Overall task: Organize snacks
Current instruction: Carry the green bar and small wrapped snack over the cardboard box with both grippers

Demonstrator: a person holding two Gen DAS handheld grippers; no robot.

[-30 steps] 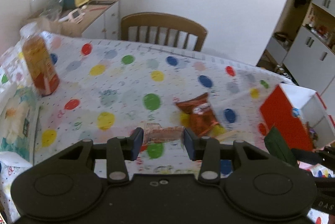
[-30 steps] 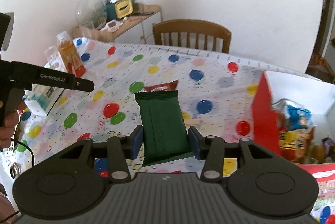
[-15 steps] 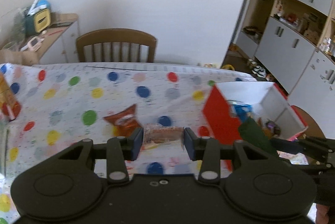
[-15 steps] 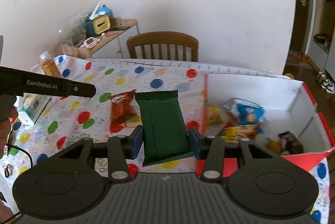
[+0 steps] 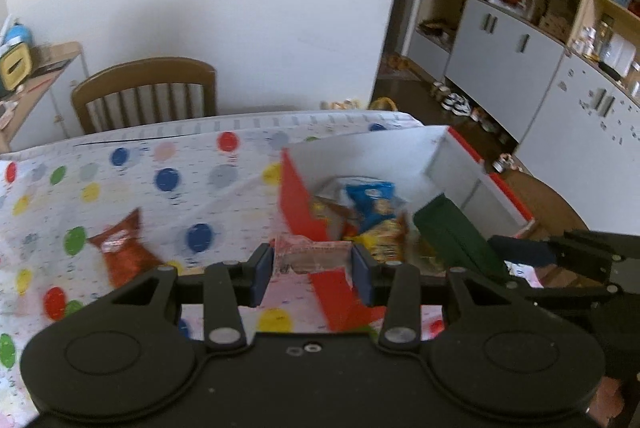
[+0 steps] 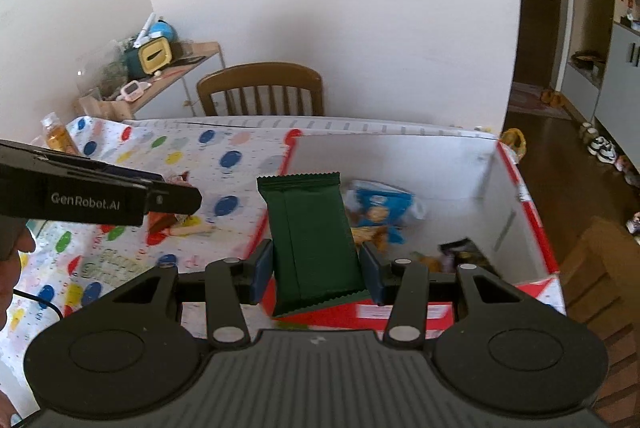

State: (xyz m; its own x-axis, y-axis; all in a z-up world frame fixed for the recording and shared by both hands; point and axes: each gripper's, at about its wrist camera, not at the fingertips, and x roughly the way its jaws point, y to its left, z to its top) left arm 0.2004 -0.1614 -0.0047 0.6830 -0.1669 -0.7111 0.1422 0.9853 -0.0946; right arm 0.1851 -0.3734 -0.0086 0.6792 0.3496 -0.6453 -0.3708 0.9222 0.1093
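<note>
Table (image 5: 132, 164): I see bare spotted cloth left of box | box (image 6: 400, 152): open top, snacks low inside | my right gripper (image 6: 316, 268) clamps green bar (image 6: 310, 228) over near rim | my left gripper (image 5: 313, 268) clamps clear packet (image 5: 310, 256) at red corner

Both handheld grippers are matte black: the left gripper (image 5: 313, 270) and the right gripper (image 6: 316, 270) each have two round discs, silver pivot screws and blue finger pads (image 6: 262, 270). White "GenRobot.AI" lettering marks the left one's side.
</note>
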